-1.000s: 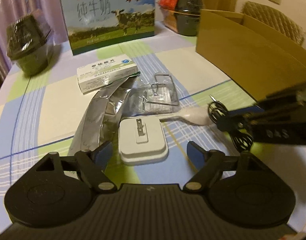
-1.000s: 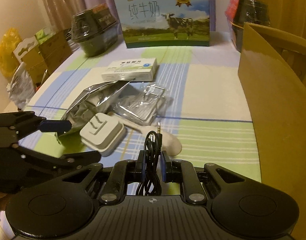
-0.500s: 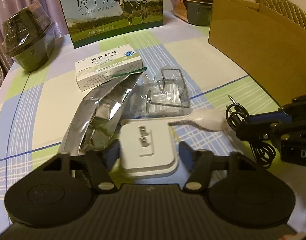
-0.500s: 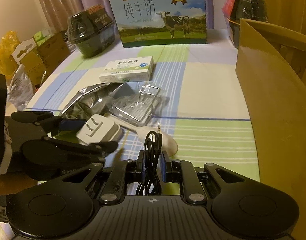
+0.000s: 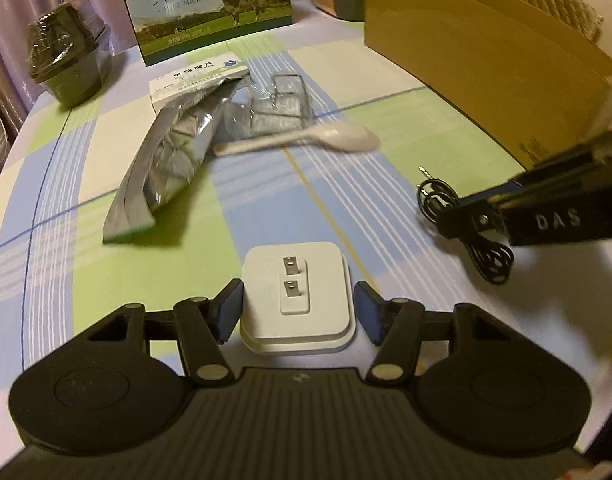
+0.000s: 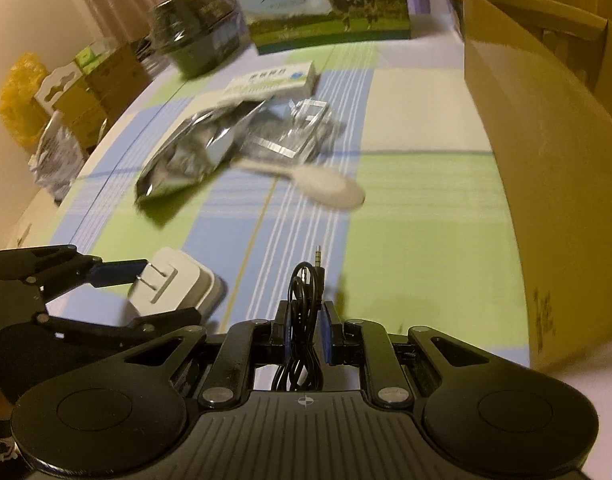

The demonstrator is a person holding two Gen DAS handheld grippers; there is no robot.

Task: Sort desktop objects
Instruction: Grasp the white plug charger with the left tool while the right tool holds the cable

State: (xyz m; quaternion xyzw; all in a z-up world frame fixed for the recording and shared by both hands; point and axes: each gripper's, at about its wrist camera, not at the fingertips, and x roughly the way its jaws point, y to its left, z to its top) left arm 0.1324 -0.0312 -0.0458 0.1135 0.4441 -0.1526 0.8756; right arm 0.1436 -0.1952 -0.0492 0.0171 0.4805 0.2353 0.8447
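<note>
A white charger plug [image 5: 296,292] with two metal prongs sits between the blue pads of my left gripper [image 5: 298,306], which is shut on its sides. It hangs just above the checked tablecloth and throws a shadow. The right wrist view shows the same charger [image 6: 182,284] held in the left gripper [image 6: 154,296] at lower left. My right gripper [image 6: 306,320] is shut on a coiled black audio cable [image 6: 306,292], jack tip pointing forward. Seen from the left wrist, this cable [image 5: 490,264] hangs from the right gripper's fingers [image 5: 462,216] at the right.
On the table lie a white plastic spoon [image 5: 334,136], a silver foil pouch [image 5: 166,160], a medicine box [image 5: 194,80] and a clear packet with a metal clip [image 5: 282,108]. An open cardboard box [image 5: 486,60] stands right. A milk carton [image 5: 210,4] and a wrapped black pot [image 5: 70,60] stand behind.
My left gripper moved up to the charger, shut on it and drew it back from the spoon and pouch. The right gripper kept hold of the cable and drew back too.
</note>
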